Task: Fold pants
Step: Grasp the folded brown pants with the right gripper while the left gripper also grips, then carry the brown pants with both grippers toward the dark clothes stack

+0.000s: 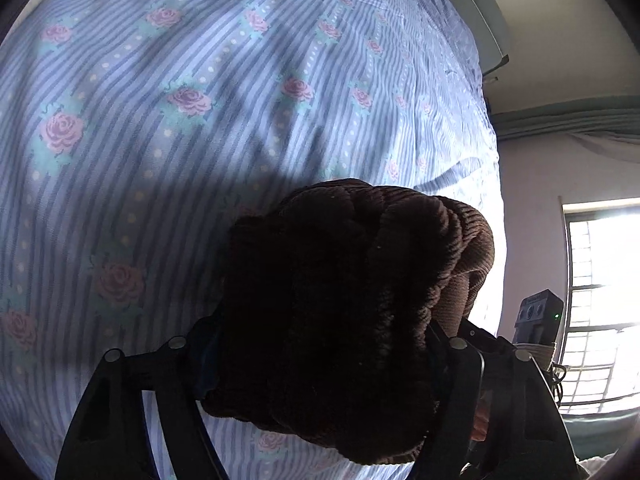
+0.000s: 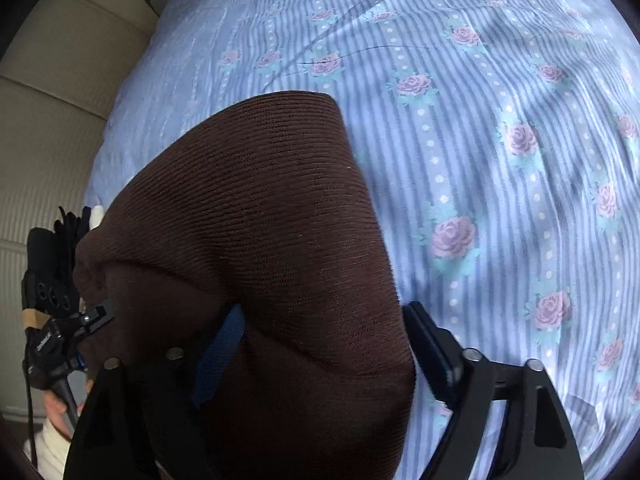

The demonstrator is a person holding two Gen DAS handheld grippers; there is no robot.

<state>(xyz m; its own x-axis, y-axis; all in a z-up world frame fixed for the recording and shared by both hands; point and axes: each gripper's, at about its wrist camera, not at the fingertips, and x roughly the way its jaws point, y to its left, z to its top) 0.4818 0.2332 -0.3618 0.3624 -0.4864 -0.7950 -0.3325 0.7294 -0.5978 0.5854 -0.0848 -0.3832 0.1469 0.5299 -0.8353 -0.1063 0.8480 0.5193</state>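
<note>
Dark brown ribbed pants [image 1: 340, 280] are bunched in thick folds over the bed sheet [image 1: 140, 140]. My left gripper [image 1: 320, 340] is shut on that bundle, and the cloth fills the whole gap between its black fingers. In the right wrist view the pants [image 2: 260, 200] spread as a broad folded panel with one corner pointing up the bed. My right gripper [image 2: 324, 332] is shut on it: its left blue pad is partly buried in cloth and its right finger [image 2: 424, 344] lies against the fold's edge. The cloth hides both grippers' fingertips.
The blue striped sheet with pink roses [image 2: 500, 140] covers the bed around the pants. A beige padded headboard [image 2: 48, 100] stands at the left, a bright barred window [image 1: 600, 300] at the right. A person's hand [image 2: 60, 404] holds the other gripper's handle.
</note>
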